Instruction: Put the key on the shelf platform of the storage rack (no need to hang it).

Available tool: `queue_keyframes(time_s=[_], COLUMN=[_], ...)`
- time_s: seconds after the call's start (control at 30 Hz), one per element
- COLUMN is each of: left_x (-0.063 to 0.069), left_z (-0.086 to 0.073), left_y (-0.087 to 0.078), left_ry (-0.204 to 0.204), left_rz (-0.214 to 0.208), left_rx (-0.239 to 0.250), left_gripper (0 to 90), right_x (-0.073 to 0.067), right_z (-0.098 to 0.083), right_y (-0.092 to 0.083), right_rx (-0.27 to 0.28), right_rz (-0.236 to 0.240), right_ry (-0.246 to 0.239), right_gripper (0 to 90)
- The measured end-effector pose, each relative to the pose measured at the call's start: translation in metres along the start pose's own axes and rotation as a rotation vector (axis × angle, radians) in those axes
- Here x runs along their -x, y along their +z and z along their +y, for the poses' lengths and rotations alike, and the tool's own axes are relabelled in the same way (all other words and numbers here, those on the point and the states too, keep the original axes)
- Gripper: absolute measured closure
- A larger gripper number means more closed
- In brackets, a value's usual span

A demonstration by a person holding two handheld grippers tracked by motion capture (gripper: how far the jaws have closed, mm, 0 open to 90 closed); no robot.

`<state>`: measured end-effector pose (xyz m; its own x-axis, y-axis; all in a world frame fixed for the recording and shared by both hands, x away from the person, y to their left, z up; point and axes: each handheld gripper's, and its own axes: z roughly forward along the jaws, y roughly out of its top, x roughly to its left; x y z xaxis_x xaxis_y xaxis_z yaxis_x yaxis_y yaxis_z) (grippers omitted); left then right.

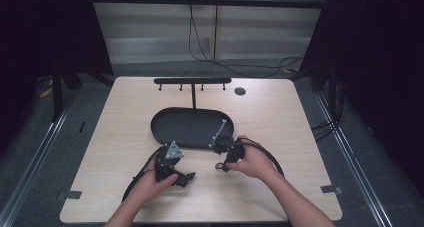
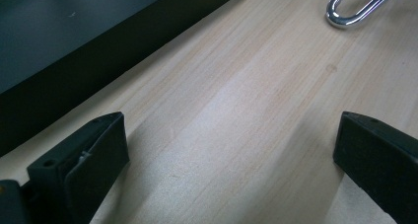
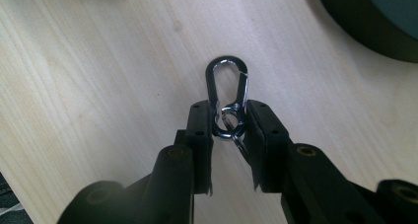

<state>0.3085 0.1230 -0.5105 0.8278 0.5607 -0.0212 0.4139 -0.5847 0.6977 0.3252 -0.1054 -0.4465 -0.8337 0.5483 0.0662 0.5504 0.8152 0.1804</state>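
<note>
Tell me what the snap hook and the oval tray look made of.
Snap hook: polished metal by its look, with mirror-bright chrome-like glints; the right tongs grip it. Oval tray: matte black, no shine; painted metal or plastic, I cannot tell which.

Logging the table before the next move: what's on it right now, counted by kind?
Chrome carabiner in the right claw: 1
Black oval tray: 1
Black T-shaped hook rack standing on that tray: 1
Total: 3

Silver carabiner (image 3: 227,93) (small ring attached) lies flat on the table.
</note>
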Motion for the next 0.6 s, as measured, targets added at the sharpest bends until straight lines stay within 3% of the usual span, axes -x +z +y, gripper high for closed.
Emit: queue_keyframes(time_s=[0.6], left_x=[0.001], left_z=[0.000], left_y=[0.001], left_ry=[-0.003], left_rz=[0.003], left_rx=[0.007], left_gripper=[0.0], right_x=[0.007], right_z=[0.001], right_y=[-0.025], right_rx=[0.013], right_rz=[-0.015], right_ry=[0.021], right_gripper=[73.3])
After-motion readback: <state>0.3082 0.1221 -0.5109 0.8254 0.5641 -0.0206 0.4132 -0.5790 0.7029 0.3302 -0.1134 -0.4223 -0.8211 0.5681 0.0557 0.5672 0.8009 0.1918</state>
